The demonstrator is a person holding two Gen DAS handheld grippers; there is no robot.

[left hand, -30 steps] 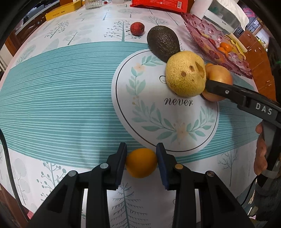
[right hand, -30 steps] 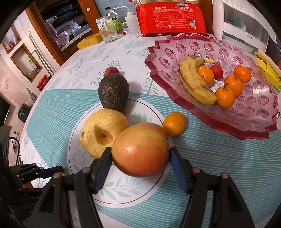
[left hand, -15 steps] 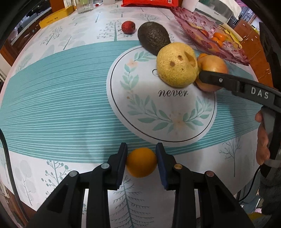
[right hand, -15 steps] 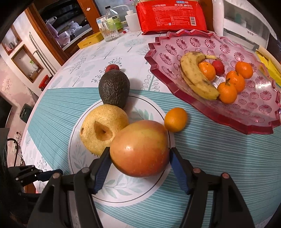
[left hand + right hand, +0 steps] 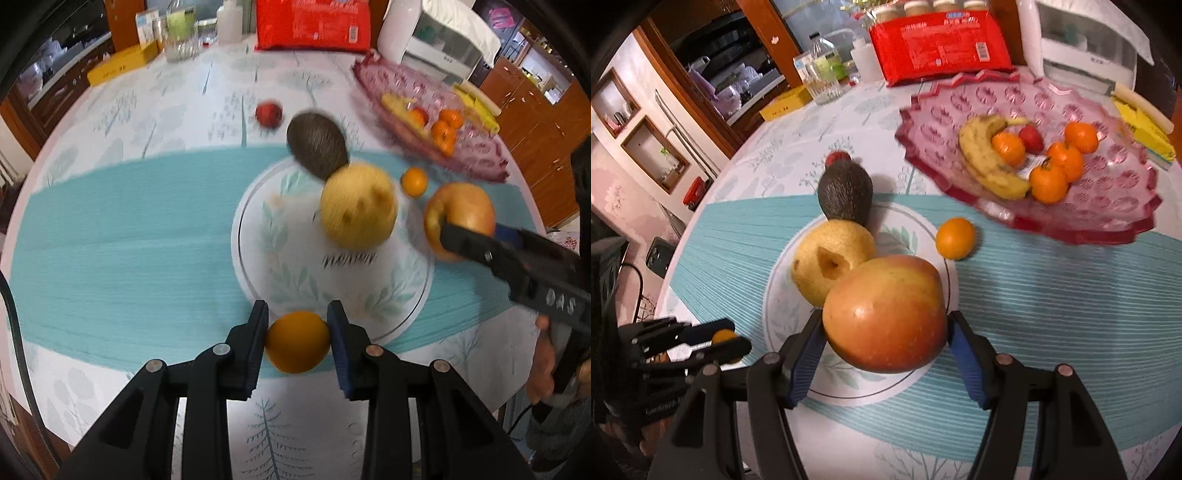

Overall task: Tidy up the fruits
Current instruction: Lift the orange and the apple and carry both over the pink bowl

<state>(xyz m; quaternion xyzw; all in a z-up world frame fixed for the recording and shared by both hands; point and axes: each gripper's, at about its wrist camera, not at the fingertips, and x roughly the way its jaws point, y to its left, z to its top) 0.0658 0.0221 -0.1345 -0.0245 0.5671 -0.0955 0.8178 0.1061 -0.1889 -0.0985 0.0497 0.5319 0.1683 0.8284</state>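
**Ana:** Right wrist view first: the right gripper [image 5: 884,328] is clamped on a big red-yellow apple [image 5: 884,314], lifted over the white leaf-printed circle on the tablecloth [image 5: 923,373]. What could go wrong?

**Ben:** I'd say the apple is wide and smooth, pinched only at its sides; a quick swing might roll it out of the pads. Just ahead and left of that claw sit a pitted yellow pear [image 5: 831,264] and a dark avocado [image 5: 846,194], easy to knock.

**Ana:** And the left gripper [image 5: 297,341]?

**Ben:** It is closed on a small round orange [image 5: 297,341], held firmly between its pads, near the table's front edge.

**Ana:** Containers?

**Ben:** Ahead and right of the right claw, the pink scalloped glass dish [image 5: 1108,221] holds a spotted banana [image 5: 988,160], four small tangerines [image 5: 1049,181] and a small red fruit [image 5: 1030,138]. A loose mandarin [image 5: 956,238] lies just short of its rim.
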